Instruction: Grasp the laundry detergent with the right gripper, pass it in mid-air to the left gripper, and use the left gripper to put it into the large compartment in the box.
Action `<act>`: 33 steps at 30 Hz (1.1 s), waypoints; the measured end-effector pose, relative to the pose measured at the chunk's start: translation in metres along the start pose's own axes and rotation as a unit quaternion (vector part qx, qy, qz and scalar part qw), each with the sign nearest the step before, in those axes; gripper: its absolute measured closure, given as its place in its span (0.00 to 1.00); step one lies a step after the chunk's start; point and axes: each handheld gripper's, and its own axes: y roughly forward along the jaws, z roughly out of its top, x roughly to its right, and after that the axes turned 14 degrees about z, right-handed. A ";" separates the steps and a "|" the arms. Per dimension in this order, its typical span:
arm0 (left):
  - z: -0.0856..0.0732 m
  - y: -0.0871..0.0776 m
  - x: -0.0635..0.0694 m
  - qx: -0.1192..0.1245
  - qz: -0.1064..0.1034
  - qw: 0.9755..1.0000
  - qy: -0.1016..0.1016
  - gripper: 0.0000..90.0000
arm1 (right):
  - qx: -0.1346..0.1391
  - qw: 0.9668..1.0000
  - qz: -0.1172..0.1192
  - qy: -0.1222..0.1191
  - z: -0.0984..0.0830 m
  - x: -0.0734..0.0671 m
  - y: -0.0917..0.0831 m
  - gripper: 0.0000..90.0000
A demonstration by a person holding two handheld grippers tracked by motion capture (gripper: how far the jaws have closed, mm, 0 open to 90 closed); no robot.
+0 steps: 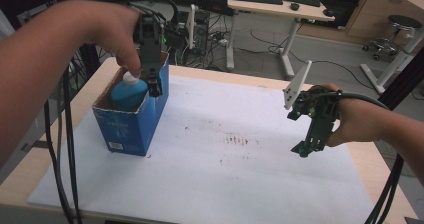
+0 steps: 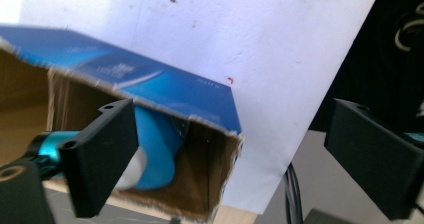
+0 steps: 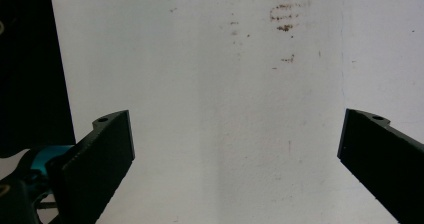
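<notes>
Hovering over the blue box (image 1: 131, 120), your left gripper (image 1: 152, 81) stood spread, empty | blue bottle (image 1: 128, 95) stood upright inside, just below | right gripper (image 1: 306, 148) gaped well apart.

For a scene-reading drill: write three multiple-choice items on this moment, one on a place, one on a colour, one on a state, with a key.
1. Where is the blue bottle?
A. inside the blue box
B. on the white sheet
C. in the right tongs

2. What colour is the bottle's cap?
A. red
B. white
C. black

3. How do the left tongs stand?
A. clamped on the bottle
B. shut, holding nothing
C. open, gripping nothing

Key: 1 A, the bottle sits between the box's walls; 2 B, the cap shows white in the high view; 3 C, the left gripper view shows the jaws wide apart.
</notes>
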 end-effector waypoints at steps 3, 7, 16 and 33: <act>0.012 0.004 0.008 0.004 -0.006 1.000 0.025 0.08 | -0.001 1.000 0.001 0.004 0.000 0.003 0.001 0.01; 0.025 0.011 0.016 0.004 -0.008 0.999 0.047 0.06 | -0.013 1.000 0.000 0.006 0.000 0.005 0.001 0.01; 0.041 0.034 0.024 0.000 -0.002 0.997 0.077 0.02 | -0.030 1.000 -0.004 0.001 0.001 0.007 -0.007 0.01; 0.046 0.076 0.025 0.004 -0.030 0.996 0.084 0.02 | -0.049 0.999 -0.002 -0.006 0.006 0.012 0.000 0.01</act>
